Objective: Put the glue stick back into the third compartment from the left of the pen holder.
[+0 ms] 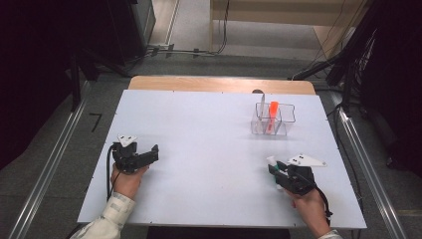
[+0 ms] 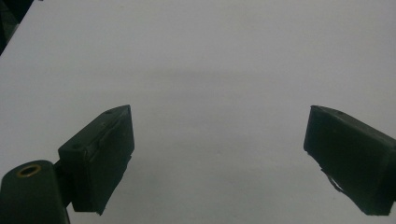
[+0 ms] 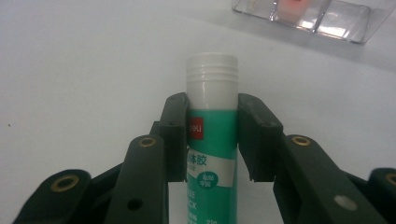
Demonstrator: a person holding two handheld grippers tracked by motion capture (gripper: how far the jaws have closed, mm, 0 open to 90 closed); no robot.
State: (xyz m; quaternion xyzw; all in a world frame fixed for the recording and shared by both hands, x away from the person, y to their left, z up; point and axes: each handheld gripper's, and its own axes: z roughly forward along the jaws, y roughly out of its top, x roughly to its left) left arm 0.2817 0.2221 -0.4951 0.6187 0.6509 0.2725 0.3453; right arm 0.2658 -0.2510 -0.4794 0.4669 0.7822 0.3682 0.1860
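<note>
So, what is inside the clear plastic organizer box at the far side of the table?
In the clear plastic organizer box, an orange marker-like item stands in a middle compartment, and a thin pale stick rises at its left. Anything lower is too small to tell.

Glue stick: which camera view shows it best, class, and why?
The right gripper view: the glue stick sits close up, label readable, clamped in the right tool. The high view shows it small. The left gripper view faces bare table.

The left hand (image 1: 127, 180) is holding the left gripper (image 1: 153, 152) low at the near left, jaws spread wide. The right hand (image 1: 309, 201) is gripping the right gripper (image 3: 212, 116) at the near right, jaws clamping inward.
</note>
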